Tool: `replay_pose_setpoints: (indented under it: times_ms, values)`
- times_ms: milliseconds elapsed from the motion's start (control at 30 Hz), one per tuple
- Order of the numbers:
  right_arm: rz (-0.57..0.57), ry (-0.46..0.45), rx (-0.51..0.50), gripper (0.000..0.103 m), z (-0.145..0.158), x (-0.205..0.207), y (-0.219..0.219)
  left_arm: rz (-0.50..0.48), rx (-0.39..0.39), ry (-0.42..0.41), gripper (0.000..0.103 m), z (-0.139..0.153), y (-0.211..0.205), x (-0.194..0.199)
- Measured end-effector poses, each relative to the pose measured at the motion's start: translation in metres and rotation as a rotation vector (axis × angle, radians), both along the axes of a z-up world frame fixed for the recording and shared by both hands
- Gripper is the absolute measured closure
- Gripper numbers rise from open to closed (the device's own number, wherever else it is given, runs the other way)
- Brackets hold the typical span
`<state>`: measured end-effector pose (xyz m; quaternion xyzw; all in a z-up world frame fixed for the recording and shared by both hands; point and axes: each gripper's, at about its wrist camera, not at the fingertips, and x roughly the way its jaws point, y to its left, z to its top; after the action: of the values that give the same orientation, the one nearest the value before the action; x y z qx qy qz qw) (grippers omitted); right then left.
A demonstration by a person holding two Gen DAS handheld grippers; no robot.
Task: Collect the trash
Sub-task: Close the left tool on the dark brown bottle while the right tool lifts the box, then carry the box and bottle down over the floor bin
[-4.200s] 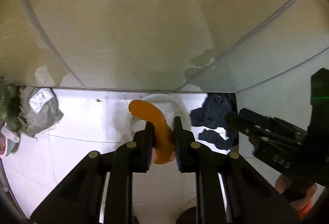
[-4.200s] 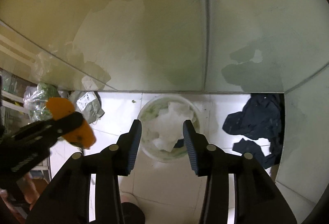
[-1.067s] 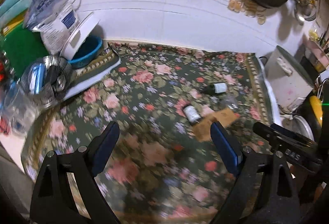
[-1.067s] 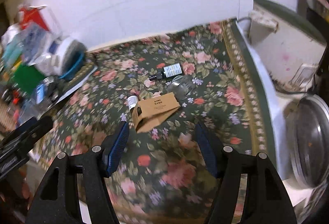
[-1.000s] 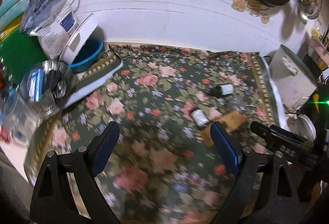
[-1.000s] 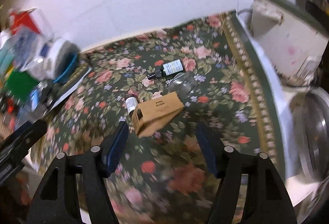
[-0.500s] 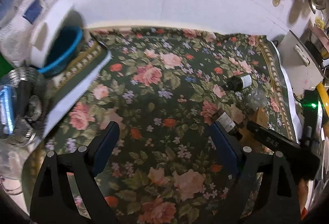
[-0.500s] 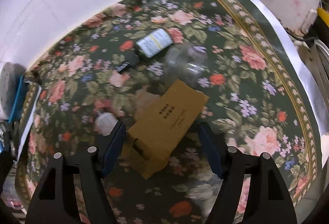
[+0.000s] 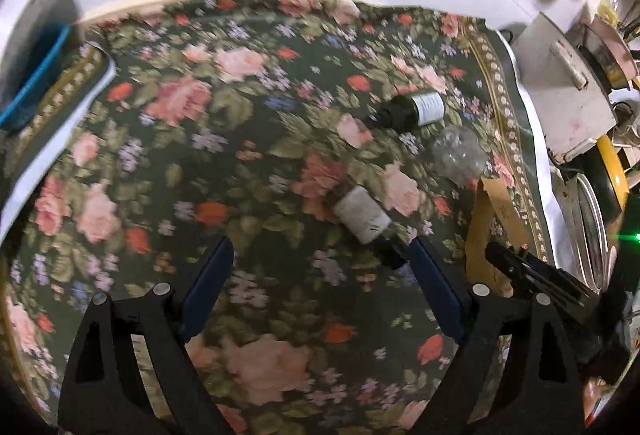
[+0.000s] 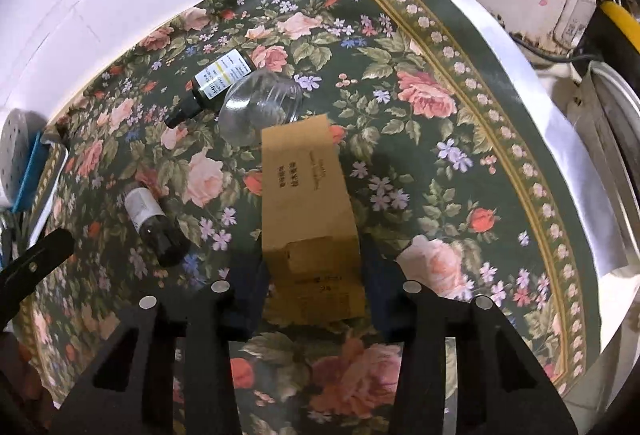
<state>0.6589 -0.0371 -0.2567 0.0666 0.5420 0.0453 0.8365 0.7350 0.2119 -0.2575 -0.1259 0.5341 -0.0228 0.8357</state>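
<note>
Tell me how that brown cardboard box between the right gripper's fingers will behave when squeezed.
The brown cardboard box looks thin-walled and its near end flaps look loose, so it is probably light and may crush under the right gripper. It lies flat on the floral cloth, so it should not roll.

Black fingers (image 9: 208, 275), blue pads, silver screws.

Dim warm light; left view motion-blurred, right sharper, fisheye-bent dark edges
</note>
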Motion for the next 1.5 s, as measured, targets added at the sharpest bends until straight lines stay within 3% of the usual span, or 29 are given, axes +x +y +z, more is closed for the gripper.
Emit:
replay_pose_setpoints:
  times_ms: [133, 333, 400, 533, 667, 900, 1100, 1500]
  values:
    - [0.041, -0.031, -0.006, 0.064, 0.009, -0.003, -0.005, 0.028, -0.038, 0.039, 0.021, -0.017, -0.014, 0.016]
    - [0.069, -0.071, -0.011, 0.064, 0.021, -0.002, -0.018, 0.082, -0.037, 0.066, 0.045, -0.036, -0.03, 0.034]
    - [0.073, -0.075, -0.004, 0.064, 0.023, -0.001, -0.022, 0.086, -0.015, 0.065, 0.059, -0.04, -0.036, 0.037]
    - [0.084, -0.086, 0.004, 0.064, 0.026, -0.001, -0.029, 0.088, 0.041, 0.036, 0.065, -0.042, -0.045, 0.039]
    - [0.095, -0.097, 0.02, 0.065, 0.031, -0.003, -0.04, 0.071, 0.043, 0.013, 0.076, -0.042, -0.049, 0.039]
    - [0.131, -0.148, 0.045, 0.065, 0.047, -0.012, -0.069, 0.081, 0.047, 0.011, 0.076, -0.036, -0.059, 0.022]
    - [0.191, -0.201, 0.084, 0.065, 0.063, -0.025, -0.095, 0.115, 0.099, -0.07, 0.076, -0.002, -0.086, -0.018]
    - [0.326, -0.359, 0.139, 0.065, 0.129, -0.07, -0.122, 0.184, 0.155, -0.315, 0.076, 0.116, -0.129, -0.131]
